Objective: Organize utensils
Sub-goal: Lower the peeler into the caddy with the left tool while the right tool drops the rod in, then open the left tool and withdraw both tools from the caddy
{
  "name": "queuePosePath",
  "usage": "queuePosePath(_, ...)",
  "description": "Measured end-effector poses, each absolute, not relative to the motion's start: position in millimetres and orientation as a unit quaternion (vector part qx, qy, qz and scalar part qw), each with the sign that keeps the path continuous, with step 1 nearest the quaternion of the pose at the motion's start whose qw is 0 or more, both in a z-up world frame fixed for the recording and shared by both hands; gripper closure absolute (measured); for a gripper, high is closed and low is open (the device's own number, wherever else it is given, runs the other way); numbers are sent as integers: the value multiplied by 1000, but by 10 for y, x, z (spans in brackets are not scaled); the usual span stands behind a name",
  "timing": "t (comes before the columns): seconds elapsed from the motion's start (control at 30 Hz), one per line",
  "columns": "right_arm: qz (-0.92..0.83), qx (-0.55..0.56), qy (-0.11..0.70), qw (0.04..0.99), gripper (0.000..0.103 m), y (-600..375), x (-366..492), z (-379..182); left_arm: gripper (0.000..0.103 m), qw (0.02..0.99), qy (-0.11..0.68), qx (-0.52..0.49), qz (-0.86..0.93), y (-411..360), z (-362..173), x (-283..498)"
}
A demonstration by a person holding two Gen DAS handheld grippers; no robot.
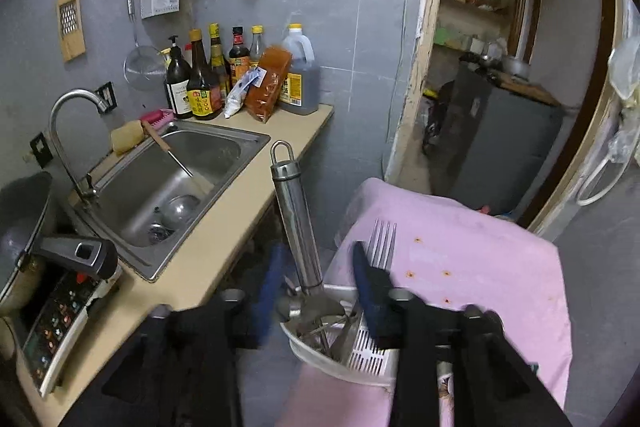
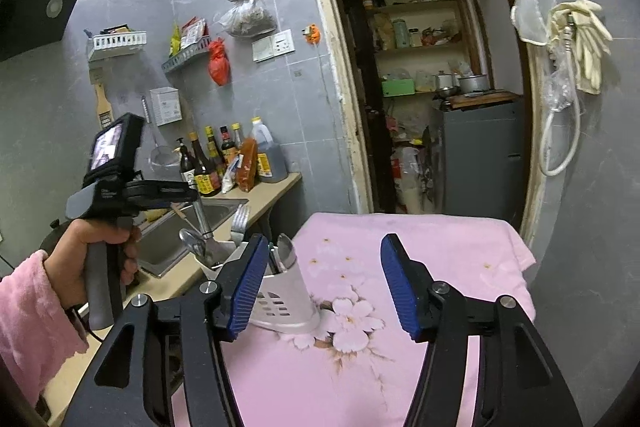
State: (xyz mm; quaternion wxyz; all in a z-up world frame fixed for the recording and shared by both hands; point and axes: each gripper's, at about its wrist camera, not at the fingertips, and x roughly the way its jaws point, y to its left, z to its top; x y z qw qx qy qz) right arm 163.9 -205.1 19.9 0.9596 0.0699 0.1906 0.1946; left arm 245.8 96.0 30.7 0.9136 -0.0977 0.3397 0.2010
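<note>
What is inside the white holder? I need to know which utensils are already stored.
The white holder contains a fork, tines up, a long steel handle, and a spoon. Their lower ends are hidden.

My right gripper [image 2: 324, 283] has black angular arms, silver screws and ribbed blue pads [image 2: 248, 287]. My left gripper [image 1: 316, 287] looks the same — black frame, blue pads. At nine o'clock, my bare left hand [image 2: 86, 259] shows below a fluffy pink sleeve [image 2: 28, 315].

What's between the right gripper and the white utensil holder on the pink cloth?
Nothing visible. The right gripper is open, and the utensil holder stands on the pink cloth right beside its left finger, partly hidden behind it.
</note>
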Motion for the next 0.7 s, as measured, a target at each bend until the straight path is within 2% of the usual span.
queuePosePath(0.17,156,75,182,968,39,-2115,1457,234,52,934,304,-95,165,923,354,2224)
queuePosePath(0.33,125,86,168,974,32,-2245,1276,268,33,955,260,-74,120,715,370,1887)
queuePosePath(0.57,102,82,155,979,21,-2433,991,337,21,971,226,-59,58,370,317,1401)
queuePosePath(0.63,101,80,152,980,18,-2487,916,356,14,973,217,-65,45,293,320,1244)
queuePosePath(0.7,101,79,149,980,12,-2548,812,384,12,975,207,-71,38,234,330,1105)
